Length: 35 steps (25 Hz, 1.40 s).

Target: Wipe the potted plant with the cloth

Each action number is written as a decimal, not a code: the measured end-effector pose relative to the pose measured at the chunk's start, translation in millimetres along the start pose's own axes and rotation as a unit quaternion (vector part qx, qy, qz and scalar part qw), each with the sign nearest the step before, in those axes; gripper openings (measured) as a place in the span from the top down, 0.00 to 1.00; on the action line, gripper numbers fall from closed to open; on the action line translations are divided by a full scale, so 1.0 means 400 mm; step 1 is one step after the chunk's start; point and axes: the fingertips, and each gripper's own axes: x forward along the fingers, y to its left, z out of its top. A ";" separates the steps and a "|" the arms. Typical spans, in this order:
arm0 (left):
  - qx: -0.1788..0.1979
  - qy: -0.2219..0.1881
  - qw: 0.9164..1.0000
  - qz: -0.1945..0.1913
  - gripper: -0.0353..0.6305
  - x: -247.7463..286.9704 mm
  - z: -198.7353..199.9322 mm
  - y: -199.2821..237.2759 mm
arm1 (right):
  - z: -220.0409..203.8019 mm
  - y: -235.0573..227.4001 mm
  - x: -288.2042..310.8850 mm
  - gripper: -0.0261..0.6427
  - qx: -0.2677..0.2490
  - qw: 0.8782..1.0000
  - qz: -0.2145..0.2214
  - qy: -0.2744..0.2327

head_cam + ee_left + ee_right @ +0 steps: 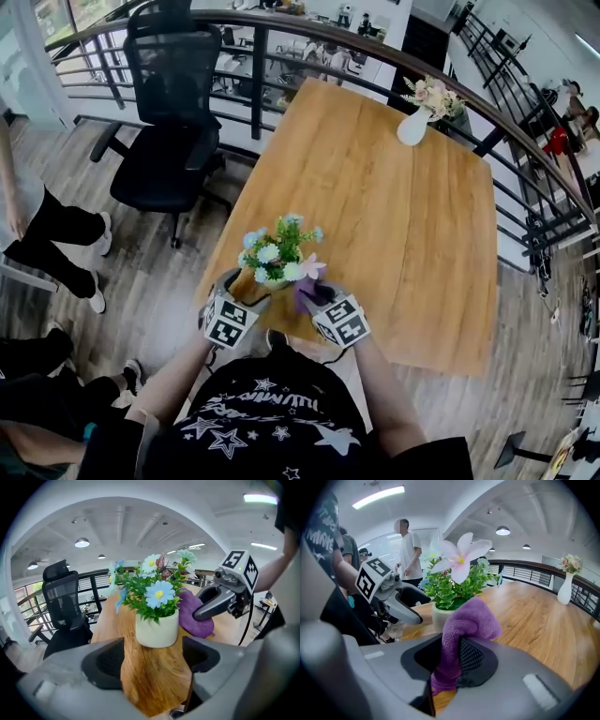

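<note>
A small white pot [157, 630] of green leaves with blue, white and pink flowers [278, 251] stands near the wooden table's [412, 253] front edge. My left gripper [153, 660] is open just in front of the pot, with only bare table between its jaws; in the head view the left gripper [241, 287] sits at the plant's left. My right gripper [449, 662] is shut on a purple cloth [465, 623], whose bunched end lies against the pot's right side. The head view shows the right gripper [314, 300] and the cloth [302, 291] under the pink flower.
A white vase of flowers [414, 120] stands at the table's far corner. A black office chair [169, 103] is left of the table, with a curved railing [375, 56] behind. People stand at the left, and one person [410, 550] is behind the plant.
</note>
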 end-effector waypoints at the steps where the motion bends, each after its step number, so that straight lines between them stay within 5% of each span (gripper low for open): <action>1: -0.003 -0.005 1.000 -0.003 0.34 -0.008 0.000 0.000 | -0.002 0.000 -0.002 0.83 0.004 1.000 -0.004 -0.001; 5: 0.003 -0.021 1.000 -0.015 0.35 -0.038 0.009 -0.004 | -0.007 -0.004 -0.005 0.83 0.022 0.999 -0.023 -0.006; 8: 0.008 -0.030 0.999 -0.018 0.46 -0.061 0.004 -0.010 | -0.009 0.000 -0.013 0.83 0.038 0.998 -0.038 -0.015; 16: -0.007 -0.051 0.998 -0.024 0.57 -0.132 -0.026 -0.020 | -0.019 0.050 -0.061 0.83 0.067 0.995 -0.062 -0.036; 35: -0.035 -0.062 0.996 0.047 0.60 -0.159 0.041 -0.241 | -0.059 -0.039 -0.247 0.84 0.047 0.993 -0.029 -0.109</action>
